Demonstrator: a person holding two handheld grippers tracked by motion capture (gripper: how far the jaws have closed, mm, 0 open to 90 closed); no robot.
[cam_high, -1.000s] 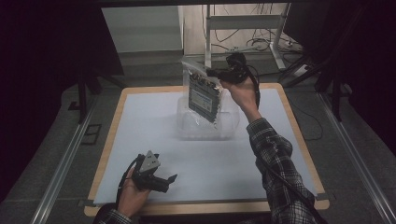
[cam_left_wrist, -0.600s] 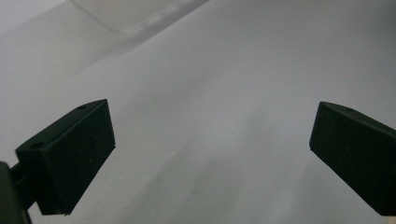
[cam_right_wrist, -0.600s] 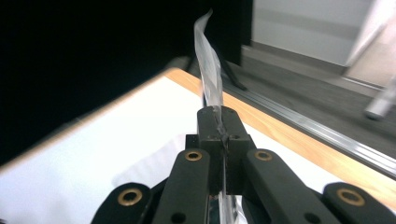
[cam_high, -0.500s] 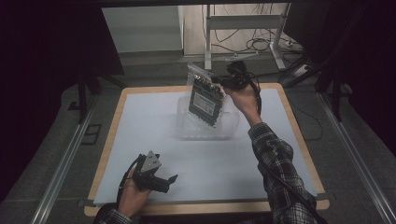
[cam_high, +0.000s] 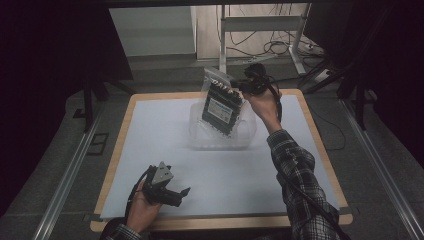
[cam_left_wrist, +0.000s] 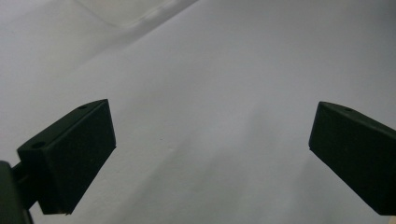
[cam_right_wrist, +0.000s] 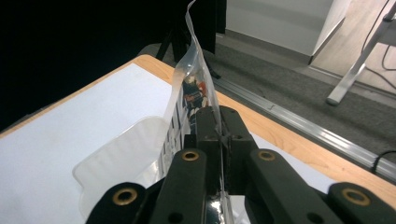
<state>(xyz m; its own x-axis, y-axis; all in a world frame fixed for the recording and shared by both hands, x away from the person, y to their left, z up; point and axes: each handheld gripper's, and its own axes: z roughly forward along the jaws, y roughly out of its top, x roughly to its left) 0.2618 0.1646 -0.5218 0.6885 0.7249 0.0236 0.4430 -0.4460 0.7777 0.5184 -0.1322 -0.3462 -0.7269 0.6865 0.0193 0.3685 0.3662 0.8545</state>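
Holding bag aloft | right hand-held gripper clenched on top edge of clear plastic bag, so it hangs at 12 o'clock over translucent bin, probably for lowering in | bag glossy, thin, with dark flat contents | left hand-held gripper released, jaws wide, resting at 7 o'clock on matte white surface.

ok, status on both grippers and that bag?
Right gripper shut on clear bag, holding it above clear tub. Left gripper open, low over white mat, nothing between jaws. Nothing in the way.
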